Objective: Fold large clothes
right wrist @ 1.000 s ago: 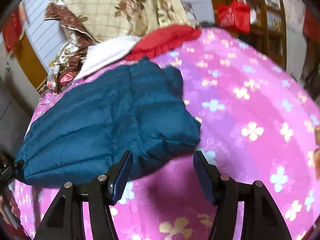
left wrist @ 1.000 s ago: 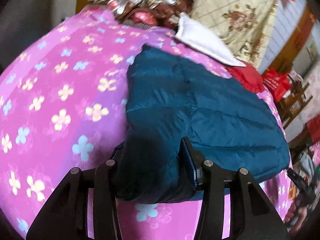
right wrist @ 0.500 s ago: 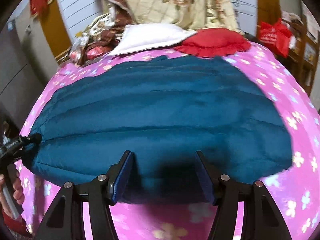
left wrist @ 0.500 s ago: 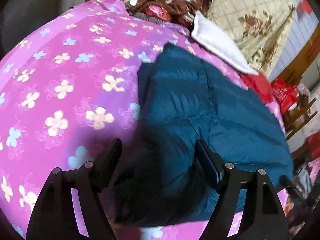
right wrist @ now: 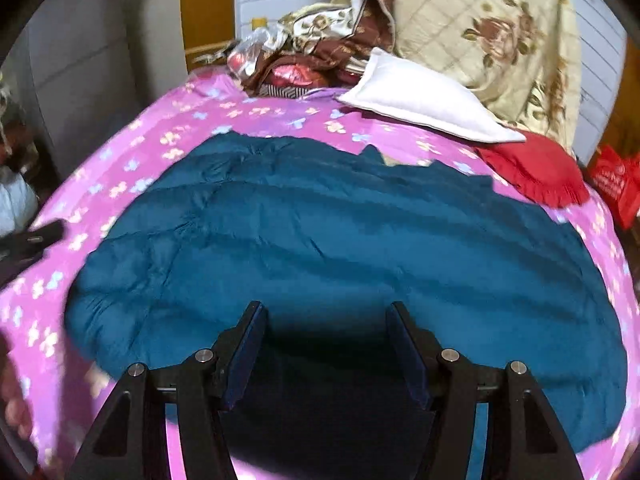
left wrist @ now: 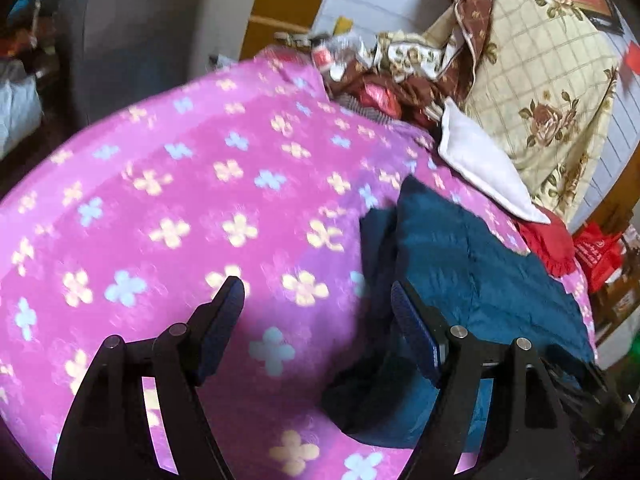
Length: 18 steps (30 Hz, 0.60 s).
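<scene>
My left gripper [left wrist: 318, 308] stands with jaws wide, holding nothing, over the pink flower-print fleece blanket [left wrist: 168, 208]. My right gripper [right wrist: 326, 336] — jaws equally wide, gripping nothing — hangs over the teal quilted puffer jacket [right wrist: 340, 232], which lies folded on that blanket, near a white pillow [right wrist: 420, 100].

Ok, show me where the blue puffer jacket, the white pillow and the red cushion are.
blue puffer jacket [right wrist: 340, 240], right wrist view, middle of the quilted top.
white pillow [right wrist: 420, 100], right wrist view, centre of its upper face.
red cushion [right wrist: 532, 172], right wrist view, middle of the red fabric.
</scene>
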{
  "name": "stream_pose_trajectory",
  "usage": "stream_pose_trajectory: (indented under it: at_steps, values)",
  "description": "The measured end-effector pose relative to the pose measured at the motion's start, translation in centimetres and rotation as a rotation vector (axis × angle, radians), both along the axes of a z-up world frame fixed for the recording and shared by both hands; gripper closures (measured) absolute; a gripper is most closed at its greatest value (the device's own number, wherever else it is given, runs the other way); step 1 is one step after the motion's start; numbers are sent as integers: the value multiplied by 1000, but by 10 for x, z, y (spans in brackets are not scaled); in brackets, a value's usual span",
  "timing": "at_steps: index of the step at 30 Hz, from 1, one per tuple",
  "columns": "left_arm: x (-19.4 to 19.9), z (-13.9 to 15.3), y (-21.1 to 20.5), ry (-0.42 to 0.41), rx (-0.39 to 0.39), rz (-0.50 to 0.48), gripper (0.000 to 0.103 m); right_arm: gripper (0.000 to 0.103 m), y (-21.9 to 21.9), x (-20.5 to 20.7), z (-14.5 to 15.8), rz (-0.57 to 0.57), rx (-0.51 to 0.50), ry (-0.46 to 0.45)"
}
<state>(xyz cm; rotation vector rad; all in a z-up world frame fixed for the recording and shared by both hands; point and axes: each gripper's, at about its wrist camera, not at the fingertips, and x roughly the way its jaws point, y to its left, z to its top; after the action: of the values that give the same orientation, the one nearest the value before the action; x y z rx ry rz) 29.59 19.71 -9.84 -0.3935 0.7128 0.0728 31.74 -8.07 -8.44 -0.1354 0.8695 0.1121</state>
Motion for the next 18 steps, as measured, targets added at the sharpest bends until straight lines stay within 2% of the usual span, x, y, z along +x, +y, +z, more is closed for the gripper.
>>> stream_pose_trajectory:
  at_steps: [2, 4, 6, 9, 14, 16, 18]
  values:
    - [-6, 7, 0, -39, 49, 27, 27, 36, -1, 19, -10, -26, -21, 11]
    - [-9, 12, 3, -70, 78, 45, 26, 34, -14, 37, -16, -72, -16, 24]
    - [-13, 18, 6, -102, 87, 55, 26, 30, -28, 48, -19, -125, -20, 29]
    - [-17, 22, 11, -128, 94, 76, 25, 30, -29, 49, -10, -180, -83, 30]
    - [-24, 25, 13, -153, 132, 126, 25, 30, 20, 11, 12, -9, 13, -24]
    - [-25, 25, 14, -151, 136, 129, 25, 30, 56, 1, 6, 87, 29, -7]
    - [-25, 23, 15, -142, 125, 120, 25, 30, 85, -3, -7, 147, -7, 1]
